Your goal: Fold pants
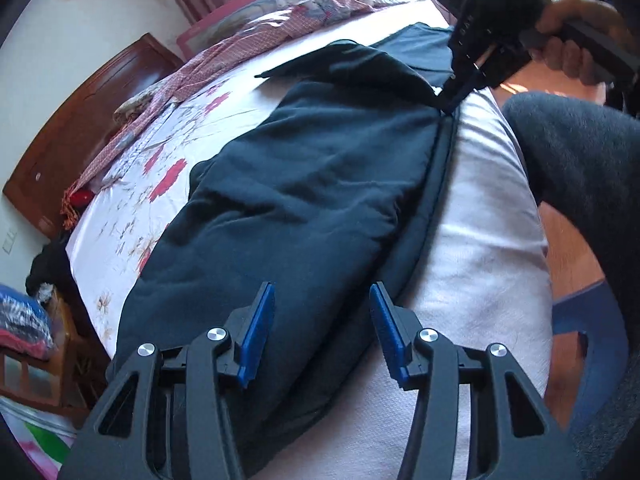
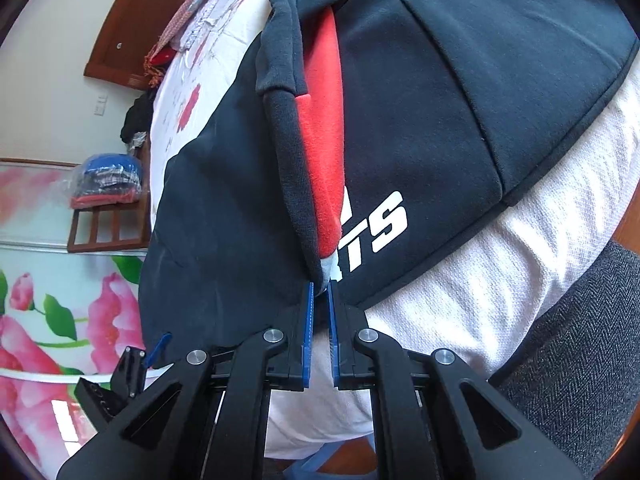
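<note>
The right gripper [image 2: 319,294] has its blue pads pinched nearly together on a fold of the dark navy fleece pants [image 2: 420,92], at the tip of a ribbed edge lined in red fabric [image 2: 324,128]; how much cloth sits between the pads is hard to make out, since the fold narrows to a pale point right at the tips. White lettering [image 2: 372,224] on the pants is cut off by that fold, only "TS" reading clearly.

The left gripper [image 1: 322,312] hovers with its jaws partly apart, nothing between them, over the near end of the pants [image 1: 304,184]; whether the fingers touch the cloth cannot be told. From the left wrist view the right gripper [image 1: 450,100] shows at one o'clock, biting the pants' edge, with a hand [image 1: 576,40] on its handle, half cut off by the frame.

The pants lie lengthwise on a white textured bed cover [image 1: 480,248], one flap folded over toward twelve o'clock. At ten o'clock lies a white sheet with red flowers [image 1: 160,168], and past it a rumpled pink patterned blanket [image 1: 224,52] and a brown wooden headboard [image 1: 92,120]. At eight o'clock a bagged pile of clothes [image 1: 24,324] rests on a wooden stand, blurred. At three o'clock a dark grey sleeve [image 1: 580,160] blocks the bed's edge, with a blue plastic stool [image 1: 592,320] below it
</note>
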A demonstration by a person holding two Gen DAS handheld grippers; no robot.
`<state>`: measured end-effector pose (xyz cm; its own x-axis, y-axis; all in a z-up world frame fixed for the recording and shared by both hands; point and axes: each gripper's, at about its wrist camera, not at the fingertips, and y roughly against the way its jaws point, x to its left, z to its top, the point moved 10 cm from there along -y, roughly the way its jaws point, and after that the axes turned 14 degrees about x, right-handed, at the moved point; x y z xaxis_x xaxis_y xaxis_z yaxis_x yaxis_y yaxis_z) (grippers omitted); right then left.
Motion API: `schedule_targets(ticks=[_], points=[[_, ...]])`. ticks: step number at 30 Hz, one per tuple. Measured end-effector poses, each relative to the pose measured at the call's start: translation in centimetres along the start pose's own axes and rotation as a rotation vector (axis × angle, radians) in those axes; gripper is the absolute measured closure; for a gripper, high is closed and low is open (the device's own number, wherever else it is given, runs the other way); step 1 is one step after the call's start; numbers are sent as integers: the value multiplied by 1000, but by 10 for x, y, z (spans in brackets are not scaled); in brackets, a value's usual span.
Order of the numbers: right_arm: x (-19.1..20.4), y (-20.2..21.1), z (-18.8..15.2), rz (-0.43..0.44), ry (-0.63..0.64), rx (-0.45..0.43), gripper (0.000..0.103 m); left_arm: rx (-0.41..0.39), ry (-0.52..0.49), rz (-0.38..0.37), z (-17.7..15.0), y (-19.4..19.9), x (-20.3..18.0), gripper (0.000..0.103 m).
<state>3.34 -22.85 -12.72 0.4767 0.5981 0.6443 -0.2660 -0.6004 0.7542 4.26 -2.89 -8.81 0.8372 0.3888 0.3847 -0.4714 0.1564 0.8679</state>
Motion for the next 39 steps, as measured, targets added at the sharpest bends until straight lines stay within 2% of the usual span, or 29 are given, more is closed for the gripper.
schedule_targets(ticks=[3, 4, 5, 8, 9, 11, 13, 14, 16, 17, 19, 20, 22, 23, 24, 25, 26, 28, 31, 35, 36, 37, 38, 39], points=[[-3, 1, 0, 13, -6, -2, 97, 35, -63, 41, 2, -9, -4, 53], [-3, 1, 0, 14, -4, -3, 97, 41, -59, 33, 4, -11, -3, 60], [-3, 1, 0, 17, -4, -6, 97, 53, -47, 2, 4, -13, -3, 75], [-6, 4, -1, 25, -8, -7, 97, 24, -7, -5, 8, -1, -2, 95], [-7, 6, -1, 26, -10, -9, 97, -3, 1, 6, 9, 9, -1, 95], [-11, 10, -1, 17, -9, -13, 97, -25, 15, -27, 5, 23, -4, 97], [-16, 12, -1, 8, -13, -10, 97, -9, 6, -20, -4, 25, -8, 97], [-18, 11, -1, 2, -10, -3, 97, 2, -1, 11, -8, 20, -7, 97], [-17, 11, -2, -34, -1, 7, 97, 72, 15, 45, -14, -2, -3, 93], [-14, 17, -2, -68, 19, 1, 97, 83, 51, 67, -13, -7, 3, 85], [-5, 40, 1, -205, 94, -44, 97, 110, 115, 68, -8, -7, 12, 61], [5, 59, 8, -250, 139, -97, 97, 102, 115, 54, -6, 1, 10, 48], [30, 99, 36, -356, 238, -224, 97, 57, 104, 55, -4, 22, 7, 31], [44, 117, 57, -429, 289, -300, 88, 33, 104, 43, -4, 31, 4, 28], [57, 132, 83, -484, 328, -371, 63, 20, 122, 31, -5, 39, 4, 27], [68, 142, 109, -519, 346, -433, 51, 21, 149, 33, -6, 41, 8, 24], [78, 147, 139, -544, 348, -478, 44, 27, 186, 30, -5, 42, 12, 24], [98, 130, 194, -578, 392, -466, 44, 33, 270, 25, -4, 44, 21, 24], [105, 80, 263, -847, 466, -369, 44, 41, 371, 29, 0, 41, 32, 22], [97, 25, 300, -1133, 564, -284, 44, 22, 463, -7, 4, 40, 36, 20], [91, 16, 305, -1172, 581, -261, 44, 21, 475, -15, 4, 40, 36, 20], [87, 8, 308, -1202, 584, -235, 45, 22, 479, -25, 4, 38, 34, 20], [83, 9, 312, -1253, 584, -235, 76, 26, 477, -31, 4, 36, 34, 20], [82, 12, 314, -1259, 583, -240, 97, 35, 471, -30, 4, 34, 34, 20]])
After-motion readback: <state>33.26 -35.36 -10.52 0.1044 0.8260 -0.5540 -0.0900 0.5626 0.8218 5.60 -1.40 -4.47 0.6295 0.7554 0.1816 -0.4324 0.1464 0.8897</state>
